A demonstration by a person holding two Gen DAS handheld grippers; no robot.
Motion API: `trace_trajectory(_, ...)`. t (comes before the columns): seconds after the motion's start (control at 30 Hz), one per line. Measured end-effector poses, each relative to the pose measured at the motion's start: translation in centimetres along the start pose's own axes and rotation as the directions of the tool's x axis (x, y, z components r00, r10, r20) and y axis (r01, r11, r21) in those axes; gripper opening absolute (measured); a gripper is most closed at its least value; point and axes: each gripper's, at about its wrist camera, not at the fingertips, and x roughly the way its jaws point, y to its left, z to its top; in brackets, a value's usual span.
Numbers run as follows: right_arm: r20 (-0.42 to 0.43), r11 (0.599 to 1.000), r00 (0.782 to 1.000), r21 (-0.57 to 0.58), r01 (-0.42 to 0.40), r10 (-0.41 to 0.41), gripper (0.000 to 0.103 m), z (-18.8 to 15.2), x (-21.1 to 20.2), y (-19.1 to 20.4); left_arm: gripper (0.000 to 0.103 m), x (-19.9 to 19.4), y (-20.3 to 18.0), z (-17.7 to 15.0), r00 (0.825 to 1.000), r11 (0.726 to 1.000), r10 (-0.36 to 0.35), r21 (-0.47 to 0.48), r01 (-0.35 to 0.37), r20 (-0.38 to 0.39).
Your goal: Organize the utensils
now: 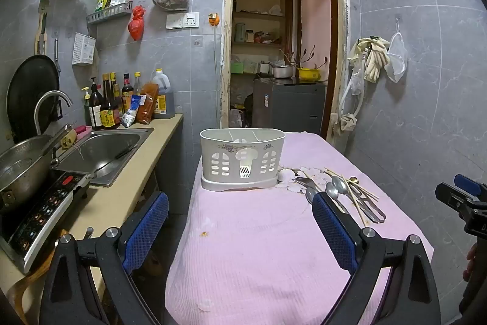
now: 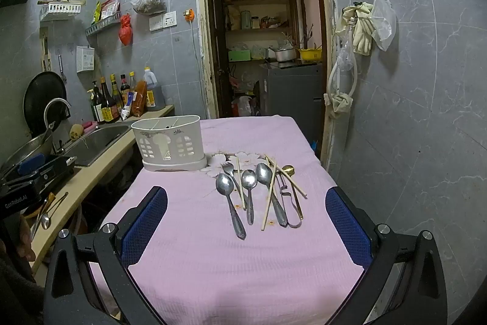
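Right wrist view, "GenRobot.AI" on left gripper (image 2: 18,194); both grippers wide apart, empty; right gripper (image 2: 246,221) above spoons (image 2: 249,191)

Each tool has black arms with round silver screws and blue bumpy pads (image 1: 146,230). White letters mark the left tool (image 2: 18,197) at the picture's left edge.
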Motion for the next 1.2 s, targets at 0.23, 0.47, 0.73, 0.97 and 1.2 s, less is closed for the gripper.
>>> trace_trajectory(0.23, 0.003, 1.0, 1.0, 0.001, -0.002, 0.002, 0.102, -0.02, 0.02, -0.12, 0.095, 0.01, -0.01, 0.0, 1.0, 1.0, 0.003, 0.004, -0.003, -0.002)
trace_trajectory(0.47, 0.006, 1.0, 1.0, 0.001, -0.002, 0.002, 0.102, -0.01, -0.03, -0.12, 0.095, -0.01, -0.01, 0.0, 1.0, 1.0, 0.002, 0.004, -0.002, 0.0)
trace_trajectory(0.73, 0.002, 1.0, 1.0, 0.001, 0.0, 0.0, 0.102, 0.02, 0.06, -0.06, 0.095, 0.01, -0.01, 0.0, 1.0, 1.0, 0.002, 0.003, -0.002, -0.002)
trace_trajectory(0.97, 0.002, 1.0, 1.0, 0.0, 0.0, 0.0, 0.102, 0.06, 0.06, -0.1, 0.095, 0.0, -0.01, 0.0, 1.0, 1.0, 0.002, 0.003, -0.002, -0.002)
trace_trajectory(1.2, 0.002, 1.0, 1.0, 0.001, 0.0, 0.0, 0.102, 0.09, 0.07, -0.15, 0.095, 0.01, -0.01, 0.0, 1.0, 1.0, 0.002, 0.002, -0.002, -0.002)
